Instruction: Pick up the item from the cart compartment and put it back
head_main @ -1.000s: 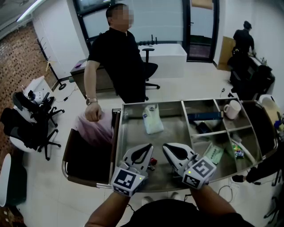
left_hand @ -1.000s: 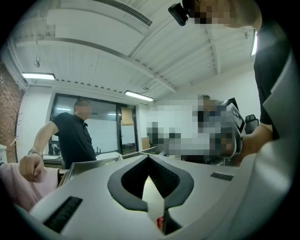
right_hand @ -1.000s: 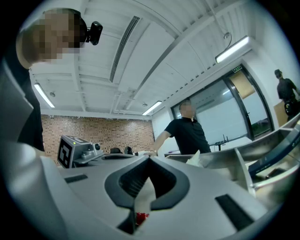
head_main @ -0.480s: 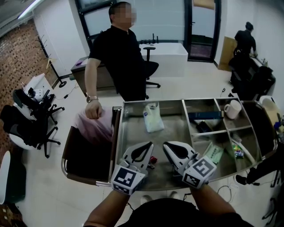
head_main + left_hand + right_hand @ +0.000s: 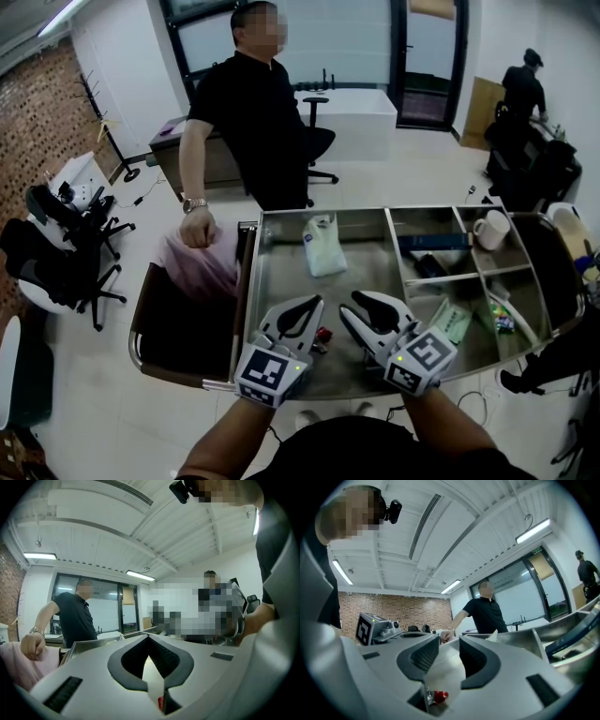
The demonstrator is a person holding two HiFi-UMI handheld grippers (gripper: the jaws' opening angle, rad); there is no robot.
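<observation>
A small red-wrapped item [image 5: 323, 335] lies on the floor of the steel cart's [image 5: 281, 281] large compartment, between my two grippers. My left gripper [image 5: 316, 303] hovers just left of it with its jaws shut tip to tip [image 5: 149, 638]; a sliver of the red item [image 5: 161, 703] shows low behind them. My right gripper [image 5: 351, 306] is just right of it. Its jaws [image 5: 449, 640] have just been opening and now stand apart with nothing pressed between the pads. The red item [image 5: 439, 696] shows low through the gap near their base.
A white plastic pouch [image 5: 322, 247] lies at the far end of the big compartment. The right compartments hold a blue box [image 5: 431, 245], a white mug [image 5: 490, 231], a green-white packet [image 5: 452, 323] and a small colourful pack [image 5: 503, 322]. A person in black [image 5: 248, 122] stands at the cart's far left, fist on pink cloth [image 5: 202, 267].
The right gripper's jaws were together and have parted. Both grippers stay in the same place, and the red item has not moved.
</observation>
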